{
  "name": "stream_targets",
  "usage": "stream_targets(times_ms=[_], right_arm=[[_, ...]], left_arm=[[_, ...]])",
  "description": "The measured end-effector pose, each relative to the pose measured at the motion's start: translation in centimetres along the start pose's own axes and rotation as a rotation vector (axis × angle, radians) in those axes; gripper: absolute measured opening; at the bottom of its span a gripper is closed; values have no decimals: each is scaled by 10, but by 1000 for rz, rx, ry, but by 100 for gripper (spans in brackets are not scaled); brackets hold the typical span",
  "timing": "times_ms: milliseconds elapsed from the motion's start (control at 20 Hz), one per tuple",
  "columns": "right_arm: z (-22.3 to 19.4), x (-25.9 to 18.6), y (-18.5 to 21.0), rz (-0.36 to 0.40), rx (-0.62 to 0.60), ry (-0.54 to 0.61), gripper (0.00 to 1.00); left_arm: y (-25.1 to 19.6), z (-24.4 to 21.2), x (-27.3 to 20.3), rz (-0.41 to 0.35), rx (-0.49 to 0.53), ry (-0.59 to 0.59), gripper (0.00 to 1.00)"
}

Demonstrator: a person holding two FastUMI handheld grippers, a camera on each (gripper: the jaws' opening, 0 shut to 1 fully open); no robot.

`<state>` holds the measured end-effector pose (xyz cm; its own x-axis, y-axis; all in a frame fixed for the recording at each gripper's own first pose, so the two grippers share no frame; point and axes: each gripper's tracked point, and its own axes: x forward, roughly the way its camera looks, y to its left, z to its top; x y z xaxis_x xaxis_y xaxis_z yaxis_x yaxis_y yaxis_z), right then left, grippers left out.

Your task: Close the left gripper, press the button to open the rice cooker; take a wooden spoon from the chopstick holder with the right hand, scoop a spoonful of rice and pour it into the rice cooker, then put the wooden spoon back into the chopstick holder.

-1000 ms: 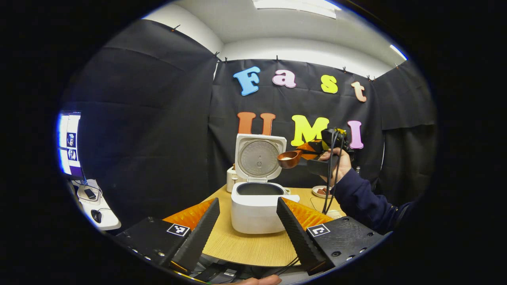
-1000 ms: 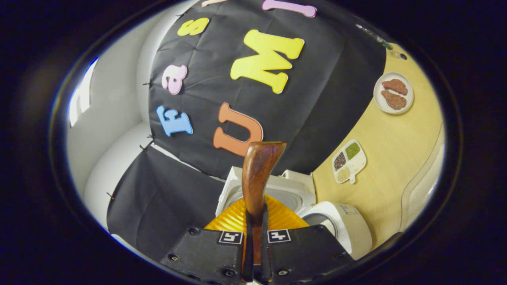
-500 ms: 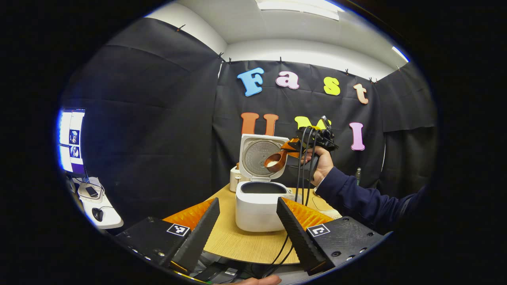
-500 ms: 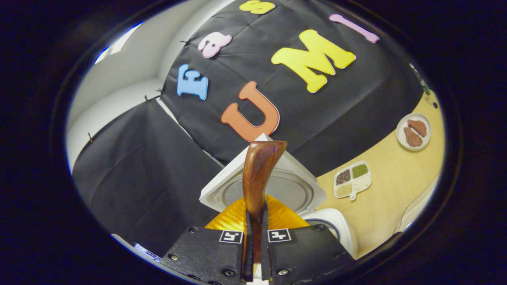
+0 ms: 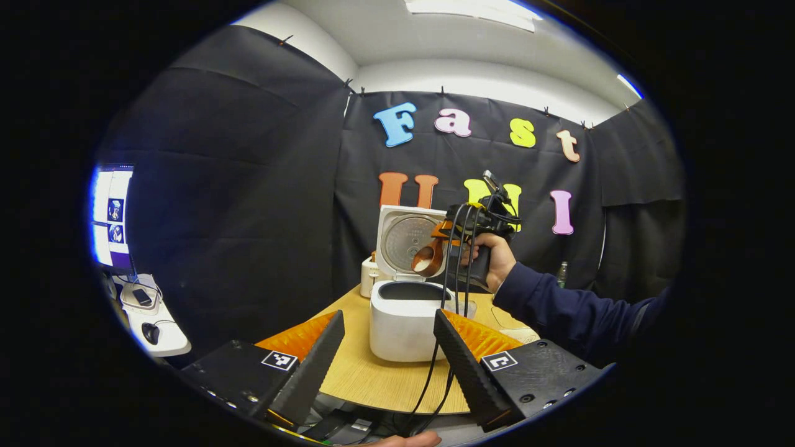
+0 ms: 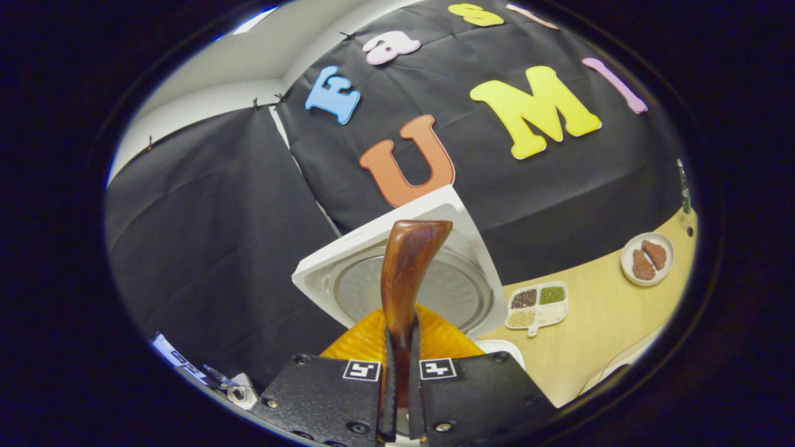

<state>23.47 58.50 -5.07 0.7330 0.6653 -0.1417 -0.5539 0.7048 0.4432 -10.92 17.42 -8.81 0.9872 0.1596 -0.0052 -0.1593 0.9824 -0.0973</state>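
Step in hand: we judged it to be the pour, with the brown wooden spoon tipped bowl-down just above the open pot of the white rice cooker.
Spoon load: pale rice showed in the bowl of the spoon, so we took the pour as not yet finished.
Right gripper: its jaws were clamped on the spoon's handle, both fingers pressing the wood; a hand in a dark blue sleeve held it over the cooker.
Left gripper: its jaws stood wide apart with nothing between them, low at the near edge of the light wooden table, well apart from the cooker.
Doing it well: we thought the bowl should stay over the middle of the pot and roll slowly, so grains fall inside the rim and not onto the table.
In the way: the round-lined white lid stood upright just behind the spoon; we judged a swing backward could knock it.
Cables: black cables hung from the right gripper across the cooker's front and could snag.
Around: a white divided dish of grains and a small white plate with brown pieces lay on the table, clear of the pour.
Chopstick holder: we could not tell where it stood.
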Motion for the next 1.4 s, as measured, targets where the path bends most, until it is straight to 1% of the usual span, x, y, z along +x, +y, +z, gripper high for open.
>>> stream_targets(times_ms=[150, 350, 600, 750, 850, 950, 1050, 1300, 1400], right_arm=[[-9, 4, 2, 7, -49, 20, 9], [-13, 4, -2, -2, -103, 27, 10], [-14, 2, -4, -21, -192, 33, 10], [-9, -1, -3, -38, -300, 9, 9], [-7, -5, -6, -74, -365, -12, 10], [1, -10, 1, -84, -462, -50, 10], [10, -17, 7, -99, -585, -103, 10], [16, -42, 42, -61, -849, -223, 10], [15, -51, 47, -72, -919, -262, 10]], left_arm=[[-1, -5, 3, -7, -5, 11, 92], [4, -8, 3, 1, -13, 20, 92], [4, -8, 2, -16, -24, 14, 92], [5, -11, 1, -6, -22, 24, 92], [2, -10, 1, -10, -22, 25, 92], [-1, -13, 2, -11, -14, 33, 92], [-2, -12, 2, -7, -2, 40, 92], [-12, -9, 2, -18, 21, 33, 92], [-14, -8, 4, -14, 18, 34, 92]])
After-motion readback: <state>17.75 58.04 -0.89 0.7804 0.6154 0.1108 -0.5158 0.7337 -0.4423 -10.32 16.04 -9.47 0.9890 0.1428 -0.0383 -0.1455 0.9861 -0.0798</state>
